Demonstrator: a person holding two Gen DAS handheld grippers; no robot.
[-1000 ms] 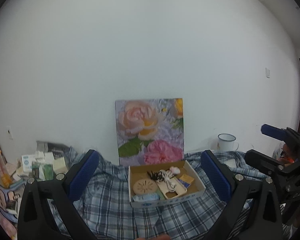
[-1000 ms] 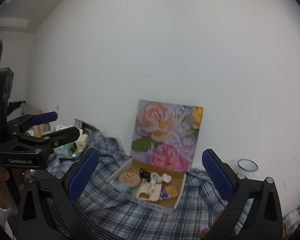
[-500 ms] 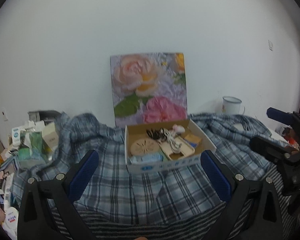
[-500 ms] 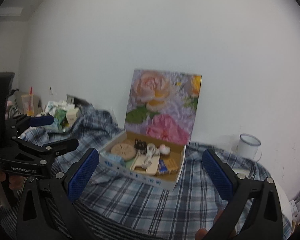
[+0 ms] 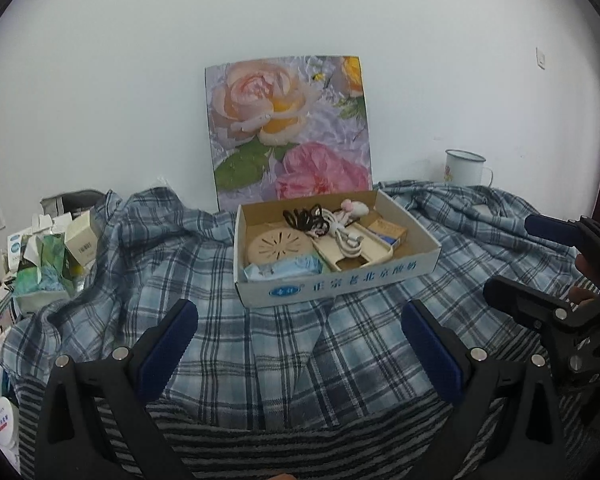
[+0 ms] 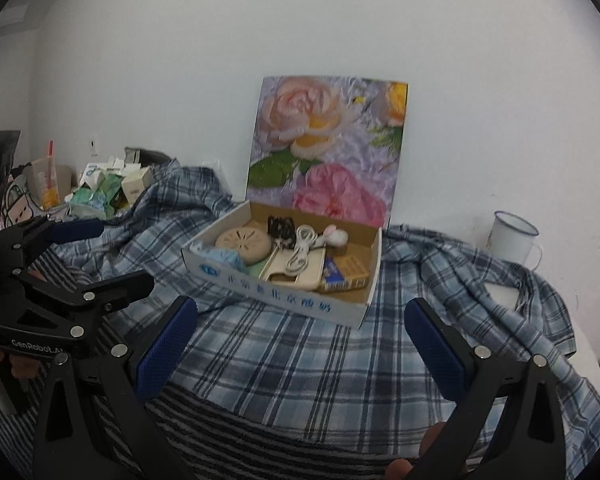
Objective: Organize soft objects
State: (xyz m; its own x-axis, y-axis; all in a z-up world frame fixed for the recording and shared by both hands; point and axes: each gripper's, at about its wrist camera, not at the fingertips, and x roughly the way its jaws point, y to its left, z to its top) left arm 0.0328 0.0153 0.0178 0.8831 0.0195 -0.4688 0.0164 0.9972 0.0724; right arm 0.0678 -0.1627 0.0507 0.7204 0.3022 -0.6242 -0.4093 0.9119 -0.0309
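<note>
A blue plaid shirt (image 5: 268, 344) (image 6: 300, 360) lies spread and crumpled over a round table, on a dark striped cloth (image 5: 300, 444). A shallow cardboard box (image 5: 339, 280) (image 6: 276, 284) stands on the shirt, holding a beige vented disc (image 5: 278, 246), a white cable (image 6: 300, 252), black hair ties and a light blue packet (image 5: 288, 270). My left gripper (image 5: 300, 332) is open and empty, in front of the box. My right gripper (image 6: 301, 336) is open and empty, also short of the box. Each shows at the edge of the other's view.
A flower painting (image 5: 288, 128) leans on the white wall behind the box. A white enamel mug (image 5: 463, 166) (image 6: 513, 238) stands at the back right. Small cartons and packets (image 5: 48, 256) crowd the left side.
Both grippers have tilted down and moved closer to the table, so the box and shirt look larger and sit higher in view. Both stay open.
</note>
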